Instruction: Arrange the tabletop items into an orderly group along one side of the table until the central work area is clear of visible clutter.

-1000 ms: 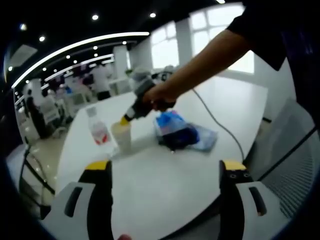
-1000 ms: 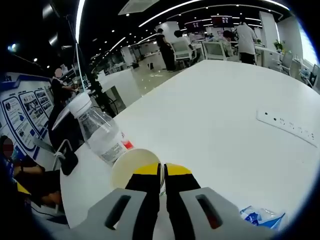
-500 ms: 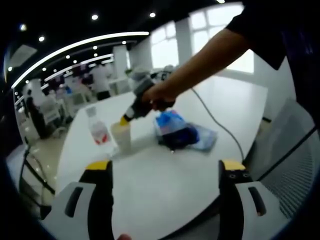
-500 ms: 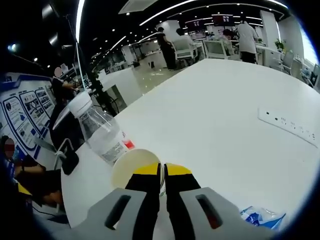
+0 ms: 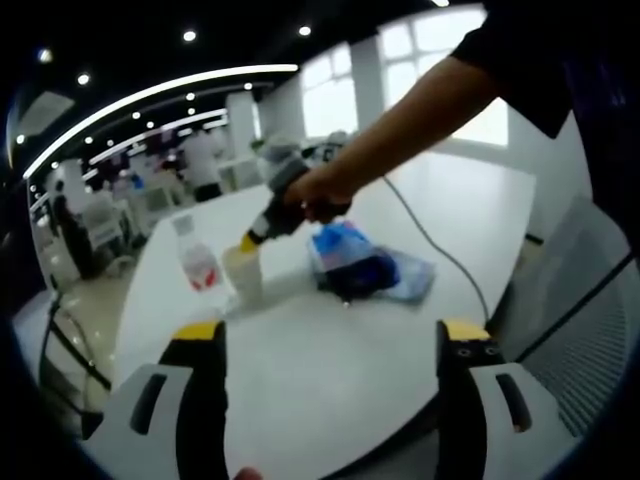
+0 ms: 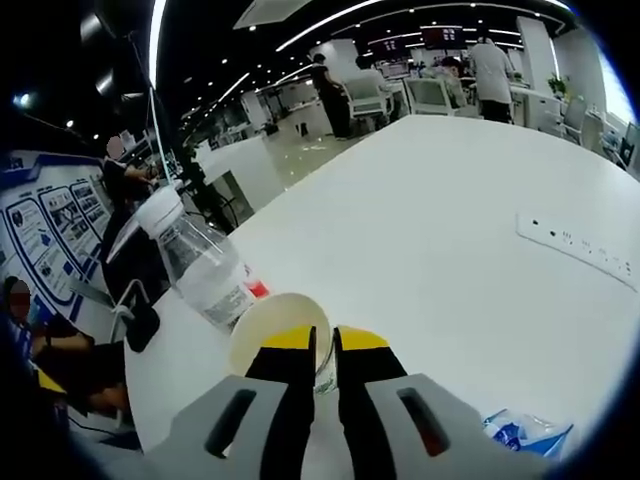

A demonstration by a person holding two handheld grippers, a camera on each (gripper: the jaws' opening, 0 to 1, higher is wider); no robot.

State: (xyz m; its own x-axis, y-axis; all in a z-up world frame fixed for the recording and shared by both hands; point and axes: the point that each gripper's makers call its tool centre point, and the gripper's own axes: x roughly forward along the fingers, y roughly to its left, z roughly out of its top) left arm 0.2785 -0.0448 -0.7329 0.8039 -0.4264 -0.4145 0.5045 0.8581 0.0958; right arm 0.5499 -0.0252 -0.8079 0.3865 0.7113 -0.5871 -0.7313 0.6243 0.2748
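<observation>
Pinching the rim of the paper cup (image 6: pixel 278 335) just beside the water bottle (image 6: pixel 200 262) near the table (image 6: pixel 450 250) edge, the right tongs (image 6: pixel 322 345) grip it, left tongs (image 5: pixel 325 335) hang spread and empty, while blue packets (image 5: pixel 355 262) still clutter the centre.

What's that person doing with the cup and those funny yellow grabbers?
A person is tidying a white table with two hand-held grippers. The right gripper has its yellow-tipped fingers over the rim of a paper cup, which stands right next to a water bottle near the table's edge. A blue and white packet lies nearby. The left gripper hangs open over bare table, holding nothing.
</observation>
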